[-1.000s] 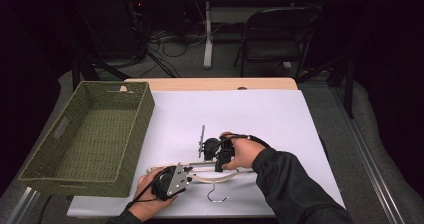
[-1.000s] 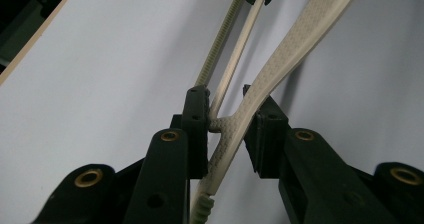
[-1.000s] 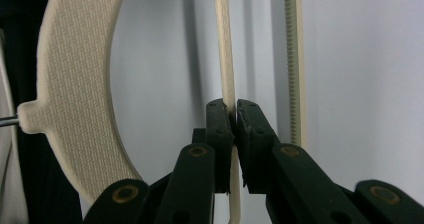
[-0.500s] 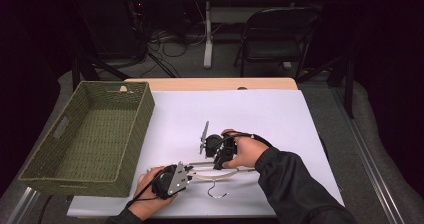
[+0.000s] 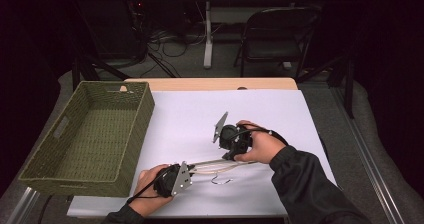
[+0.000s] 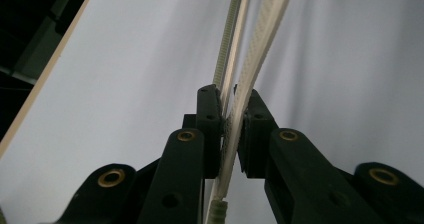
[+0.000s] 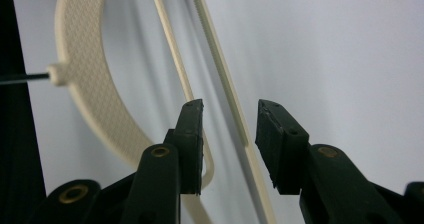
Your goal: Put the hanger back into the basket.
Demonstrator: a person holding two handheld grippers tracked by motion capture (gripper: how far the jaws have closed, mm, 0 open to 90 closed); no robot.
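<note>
A cream plastic clothes hanger (image 5: 215, 164) lies on the white table (image 5: 280, 109), its dark wire hook (image 5: 220, 180) toward the near edge. My left gripper (image 5: 192, 167) is at the hanger's left end; its jaws have just been closing and are now shut on the hanger's thin bars (image 6: 260, 29), pads (image 6: 210, 114) pressing them. My right gripper (image 5: 231, 156) hangs over the hanger's right part, tilted. Its jaws have just been opening. A hanger bar (image 7: 220, 69) runs between the fingertips (image 7: 192, 119) without touching them. The curved shoulder (image 7: 85, 69) lies to the left.
A green woven basket (image 5: 145, 114) stands on the table's left side. Behind the table are a dark folding chair (image 5: 280, 34), cables on the floor and a table leg. A dark sleeve (image 5: 310, 184) crosses the near right corner.
The right gripper has let go of the hanger, opened its jaws and risen a little to the right. The left gripper has stayed in place and tightened on the hanger.
</note>
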